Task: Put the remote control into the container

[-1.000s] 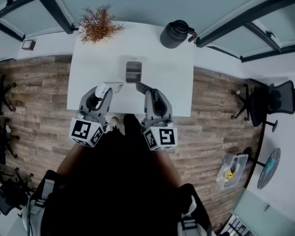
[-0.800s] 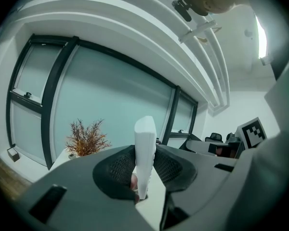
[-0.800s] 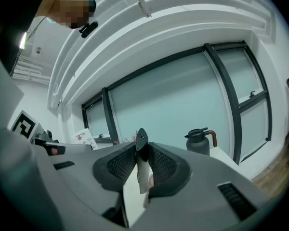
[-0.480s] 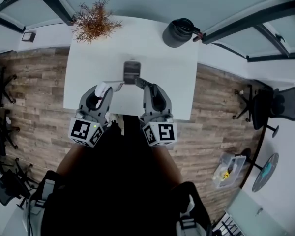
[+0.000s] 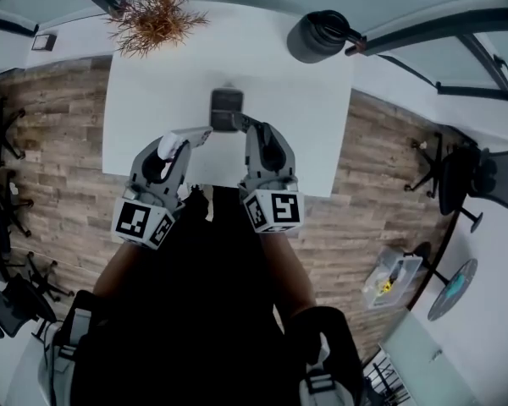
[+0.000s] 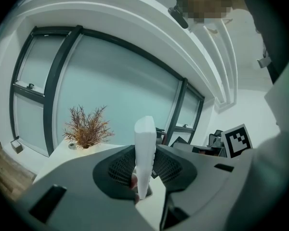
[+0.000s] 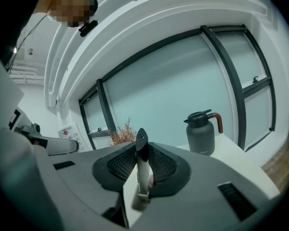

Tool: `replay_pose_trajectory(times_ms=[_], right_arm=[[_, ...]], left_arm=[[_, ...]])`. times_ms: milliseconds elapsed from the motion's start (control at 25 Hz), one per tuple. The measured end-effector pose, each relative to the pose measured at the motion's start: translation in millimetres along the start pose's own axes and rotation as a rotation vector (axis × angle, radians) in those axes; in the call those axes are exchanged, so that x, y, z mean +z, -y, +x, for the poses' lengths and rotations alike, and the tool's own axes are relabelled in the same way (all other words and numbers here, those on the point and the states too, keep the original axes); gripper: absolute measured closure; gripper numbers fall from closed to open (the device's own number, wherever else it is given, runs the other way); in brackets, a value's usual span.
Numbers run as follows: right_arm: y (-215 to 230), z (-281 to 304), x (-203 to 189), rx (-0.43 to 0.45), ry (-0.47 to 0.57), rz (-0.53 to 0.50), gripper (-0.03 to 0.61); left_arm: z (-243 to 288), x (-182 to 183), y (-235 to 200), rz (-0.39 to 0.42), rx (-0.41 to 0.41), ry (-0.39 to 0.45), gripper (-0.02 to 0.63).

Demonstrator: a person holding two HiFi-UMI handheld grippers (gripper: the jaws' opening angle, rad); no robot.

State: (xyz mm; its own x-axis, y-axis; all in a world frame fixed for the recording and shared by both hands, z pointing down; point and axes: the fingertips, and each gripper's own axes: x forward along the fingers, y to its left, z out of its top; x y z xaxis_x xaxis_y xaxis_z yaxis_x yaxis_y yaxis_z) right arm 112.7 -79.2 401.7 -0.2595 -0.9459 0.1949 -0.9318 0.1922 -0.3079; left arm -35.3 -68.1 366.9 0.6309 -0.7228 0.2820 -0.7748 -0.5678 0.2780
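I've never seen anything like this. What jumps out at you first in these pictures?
Two handheld grippers reach over a white table: the left gripper clamps a white remote, the right gripper a slim dark remote. Just ahead sits a small grey container, with a dried plant at the table's far left corner and a dark jug at the far right.

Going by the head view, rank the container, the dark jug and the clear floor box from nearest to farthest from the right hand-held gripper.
1. Container: on the table, just ahead of the right hand-held gripper.
2. Dark jug: at the table's far right corner.
3. Clear box: on the floor, well off to the right.
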Motion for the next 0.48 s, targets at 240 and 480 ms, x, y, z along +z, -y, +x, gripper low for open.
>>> replay_pose_trajectory(times_ms=[240,480], right_arm=[[8.6,20.1,-13.3,0.006,-0.020,0.018,0.503],[16.5,40.5,-22.4,0.008,-0.038,0.021,0.503]], left_arm=[[9.5,-10.3,-4.7,-0.013,0.006,-0.020,0.497],[19.9,-11.0,-8.6,-0.020,0.008,-0.027,0.497]])
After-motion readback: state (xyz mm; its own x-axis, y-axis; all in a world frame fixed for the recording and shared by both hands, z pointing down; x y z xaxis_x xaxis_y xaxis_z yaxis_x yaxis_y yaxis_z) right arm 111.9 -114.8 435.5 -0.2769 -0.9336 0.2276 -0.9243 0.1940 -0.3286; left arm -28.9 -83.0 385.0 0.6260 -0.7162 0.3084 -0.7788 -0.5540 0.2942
